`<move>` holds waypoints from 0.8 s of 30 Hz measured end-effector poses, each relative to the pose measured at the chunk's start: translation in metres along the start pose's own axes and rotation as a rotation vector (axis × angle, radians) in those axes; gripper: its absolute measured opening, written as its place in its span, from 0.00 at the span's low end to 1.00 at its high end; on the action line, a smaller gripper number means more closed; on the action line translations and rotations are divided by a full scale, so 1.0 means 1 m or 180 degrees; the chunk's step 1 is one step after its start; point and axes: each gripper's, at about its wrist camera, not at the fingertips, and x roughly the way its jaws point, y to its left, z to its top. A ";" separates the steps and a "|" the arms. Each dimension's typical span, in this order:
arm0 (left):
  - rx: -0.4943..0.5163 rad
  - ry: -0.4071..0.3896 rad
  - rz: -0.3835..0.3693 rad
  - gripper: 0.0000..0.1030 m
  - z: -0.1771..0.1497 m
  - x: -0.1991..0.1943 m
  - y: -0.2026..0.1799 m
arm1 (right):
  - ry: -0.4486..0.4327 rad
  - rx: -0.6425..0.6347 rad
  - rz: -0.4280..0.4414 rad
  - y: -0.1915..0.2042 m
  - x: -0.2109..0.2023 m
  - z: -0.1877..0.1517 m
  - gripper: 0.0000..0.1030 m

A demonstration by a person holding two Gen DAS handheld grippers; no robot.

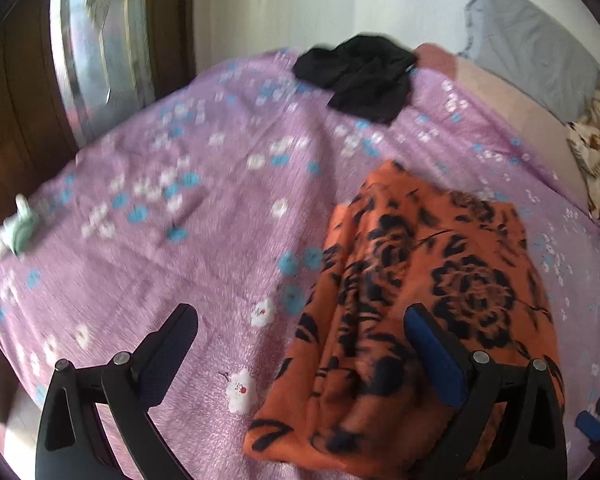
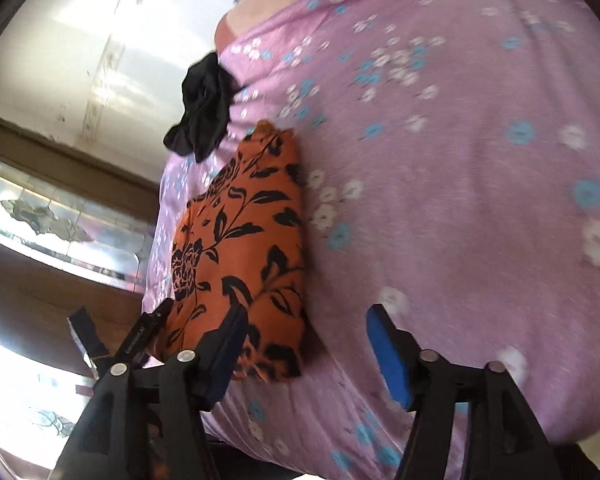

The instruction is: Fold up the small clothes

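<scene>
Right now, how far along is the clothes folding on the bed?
Done, it seems: the orange floral garment lies in a compact folded bundle on the purple bedspread. In hand: nothing; the left gripper and right gripper are both open and empty beside it. Left: the black garment still sits crumpled farther back.

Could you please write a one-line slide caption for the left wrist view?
Open left gripper above an orange floral garment on a purple flowered bedspread, black garment beyond.
</scene>
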 end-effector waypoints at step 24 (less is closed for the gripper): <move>0.0520 -0.0067 -0.0155 0.99 0.049 -0.068 -0.024 | -0.0112 0.0182 0.0574 -0.013 -0.019 0.002 0.69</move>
